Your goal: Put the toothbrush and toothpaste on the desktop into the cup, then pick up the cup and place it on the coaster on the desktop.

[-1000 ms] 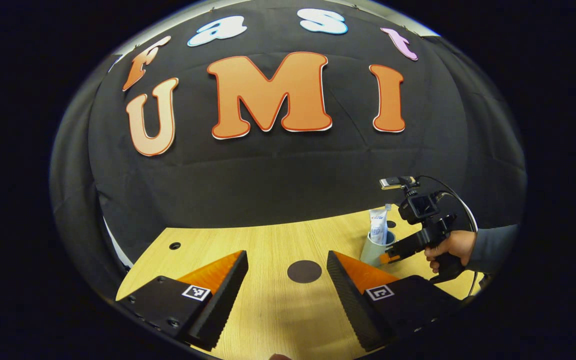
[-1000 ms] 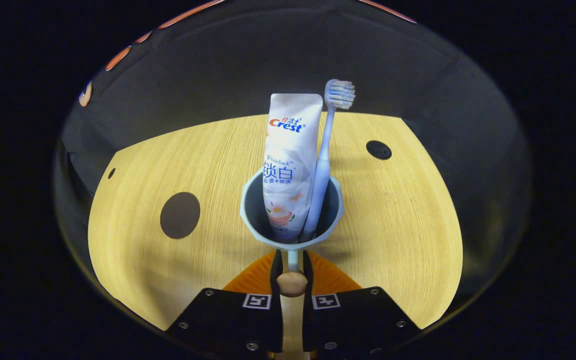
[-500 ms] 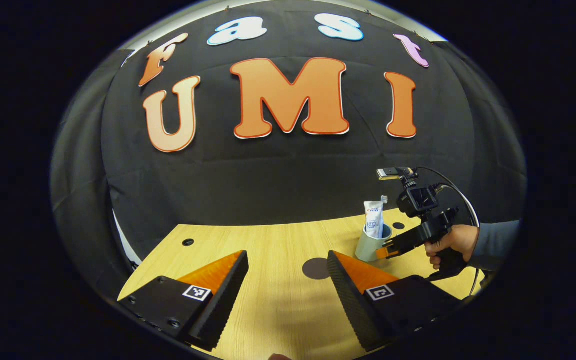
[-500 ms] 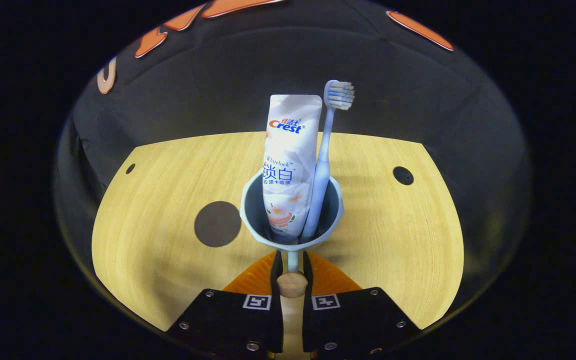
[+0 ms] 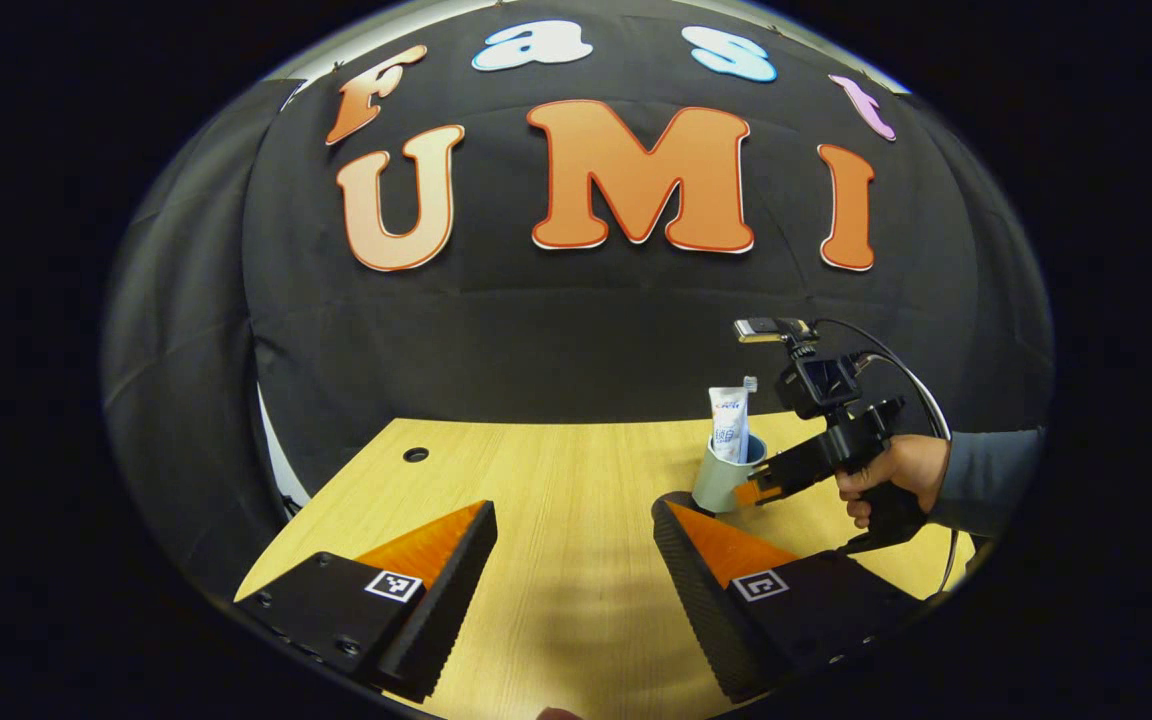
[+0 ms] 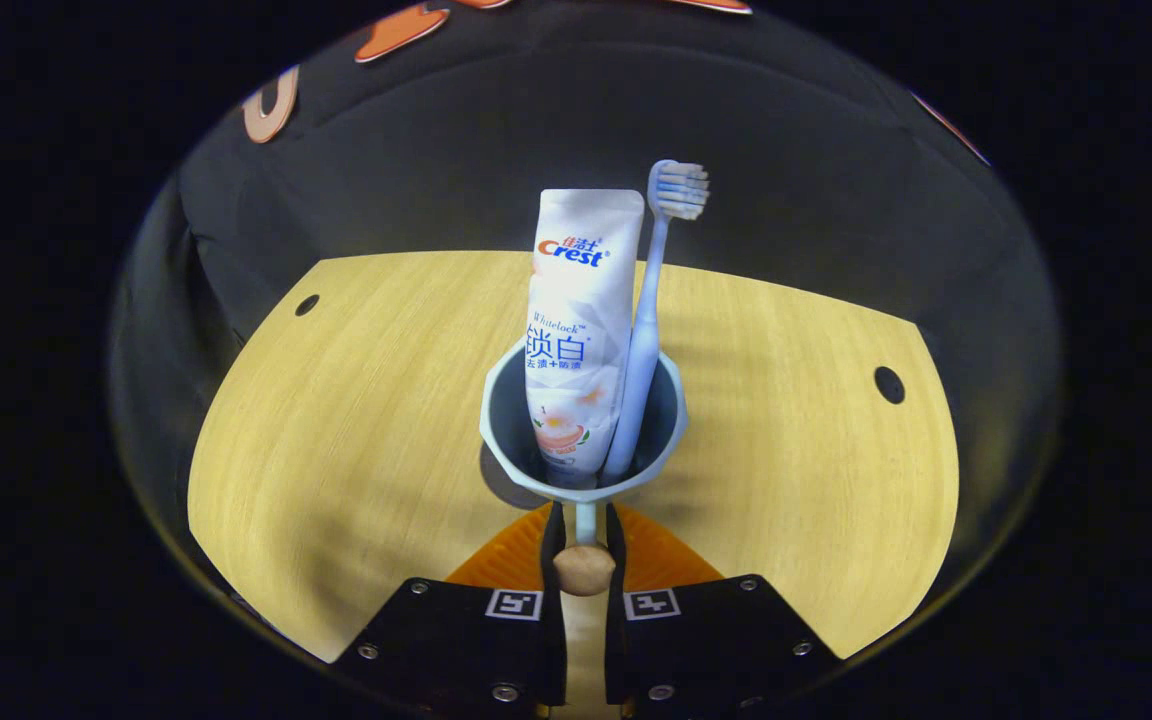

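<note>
The right hand-held gripper (image 6: 584, 530) is clamping the cup (image 6: 583, 440) by its handle, carrying it just over the coaster (image 6: 498, 478) on the worktop (image 6: 786, 420). Toothpaste (image 6: 576, 330) and toothbrush (image 6: 648, 320) are riding upright inside; probably light but top-heavy, so that handle seems the safest hold. The left hand-held gripper (image 5: 571, 560) is idling with fingers apart.
</note>
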Demonstrator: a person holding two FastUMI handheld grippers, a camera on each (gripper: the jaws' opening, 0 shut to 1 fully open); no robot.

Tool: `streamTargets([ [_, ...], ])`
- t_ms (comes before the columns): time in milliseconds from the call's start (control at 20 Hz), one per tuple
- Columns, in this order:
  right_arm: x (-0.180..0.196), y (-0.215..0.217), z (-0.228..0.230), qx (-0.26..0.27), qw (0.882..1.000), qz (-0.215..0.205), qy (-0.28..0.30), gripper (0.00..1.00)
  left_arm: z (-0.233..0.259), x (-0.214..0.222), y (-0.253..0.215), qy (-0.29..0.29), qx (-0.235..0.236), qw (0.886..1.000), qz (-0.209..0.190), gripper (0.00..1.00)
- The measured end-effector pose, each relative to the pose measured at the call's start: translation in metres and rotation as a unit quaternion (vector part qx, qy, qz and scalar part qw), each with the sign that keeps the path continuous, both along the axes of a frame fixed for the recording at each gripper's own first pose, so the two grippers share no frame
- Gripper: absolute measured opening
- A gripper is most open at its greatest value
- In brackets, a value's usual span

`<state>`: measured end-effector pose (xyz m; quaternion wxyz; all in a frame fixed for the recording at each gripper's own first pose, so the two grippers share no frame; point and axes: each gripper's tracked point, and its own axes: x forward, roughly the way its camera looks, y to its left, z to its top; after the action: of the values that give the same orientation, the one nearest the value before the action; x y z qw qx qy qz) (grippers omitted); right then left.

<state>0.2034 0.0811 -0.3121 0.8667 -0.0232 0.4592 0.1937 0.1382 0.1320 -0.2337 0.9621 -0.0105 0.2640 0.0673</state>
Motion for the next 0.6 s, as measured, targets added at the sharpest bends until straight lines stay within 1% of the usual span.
streamTargets([
  [150,0.001,-0.004,0.003,-0.009,1.0,0.012,0.006,0.15,-0.005,-0.003,0.017,0.007,-0.001,1.0,0.009,0.96],
  [300,0.0,-0.005,0.009,-0.013,1.0,0.011,0.025,0.15,-0.013,-0.006,0.031,0.018,-0.005,1.0,0.014,0.96],
  [450,0.003,-0.006,0.009,-0.019,1.0,0.013,0.016,0.16,-0.019,-0.008,0.04,0.028,-0.009,0.999,0.014,0.97],
  [550,-0.001,-0.005,0.007,-0.016,1.0,-0.001,0.021,0.16,-0.022,-0.006,0.042,0.03,-0.01,0.999,0.009,0.97],
  [600,-0.002,-0.005,0.007,-0.013,1.0,-0.009,0.024,0.17,-0.023,-0.006,0.044,0.03,-0.011,0.999,0.006,0.97],
])
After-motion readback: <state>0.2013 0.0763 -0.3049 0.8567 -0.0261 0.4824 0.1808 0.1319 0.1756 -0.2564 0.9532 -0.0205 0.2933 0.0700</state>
